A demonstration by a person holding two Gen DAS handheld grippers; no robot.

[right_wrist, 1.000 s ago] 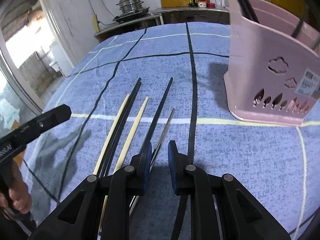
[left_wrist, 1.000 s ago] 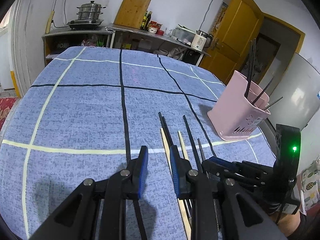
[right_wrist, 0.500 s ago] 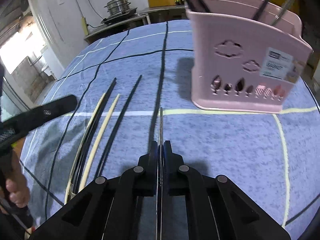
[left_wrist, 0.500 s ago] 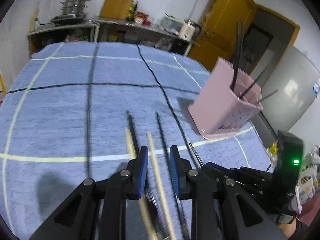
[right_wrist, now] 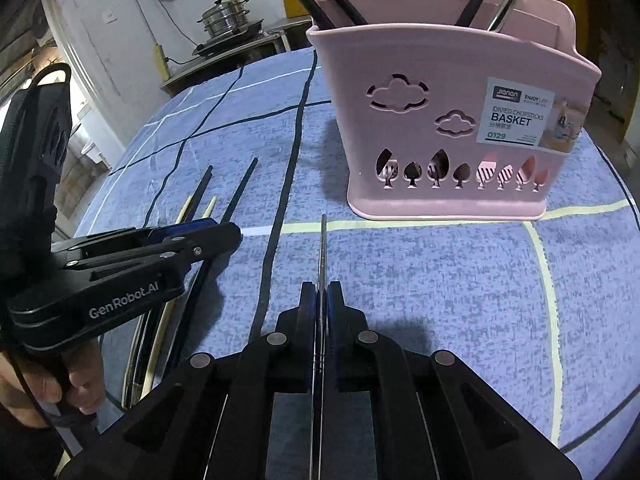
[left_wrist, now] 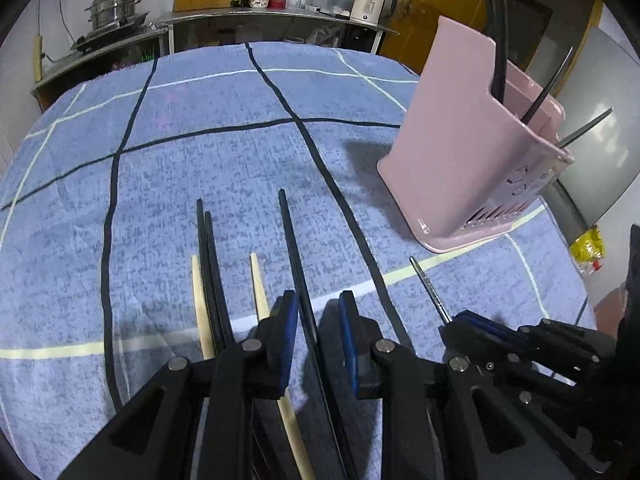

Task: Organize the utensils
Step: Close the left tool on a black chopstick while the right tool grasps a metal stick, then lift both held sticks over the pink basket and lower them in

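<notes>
While we tilt both tongs down toward the table, our right tongs (right_wrist: pixel 321 300) are clamped tight on a thin metal chopstick (right_wrist: pixel 321 248), whose shaft runs straight out between the blue pads and ends short of the pink basket (right_wrist: pixel 448 128). Our left tongs (left_wrist: pixel 318 320) straddle a single black chopstick (left_wrist: pixel 294 252) lying on the cloth; their jaws are closing, but a gap shows on each side of the stick and the pads (left_wrist: pixel 289 336) do not yet press it. In the right wrist view, fingers of the left hand (right_wrist: pixel 60 384) wrap the black handle low at the left edge, and the tongs reach in level over the chopsticks. Just left of the black chopstick lie two pale wooden chopsticks (left_wrist: pixel 258 284) and a pair of black chopsticks (left_wrist: pixel 208 264) side by side, all pointing roughly away from us. They rest on a blue tablecloth (left_wrist: pixel 200 152) crossed by dark and cream lines. The basket stands upright beyond and to the right of the left tongs, straight ahead of the right ones, with cloud and leaf cut-outs and a white label on its front. Several dark chopsticks and a metal one already stand in it, leaning out over the rim. Beyond the table stand a counter with a steel pot (left_wrist: pixel 114 6) and a white kettle (left_wrist: pixel 370 6).
</notes>
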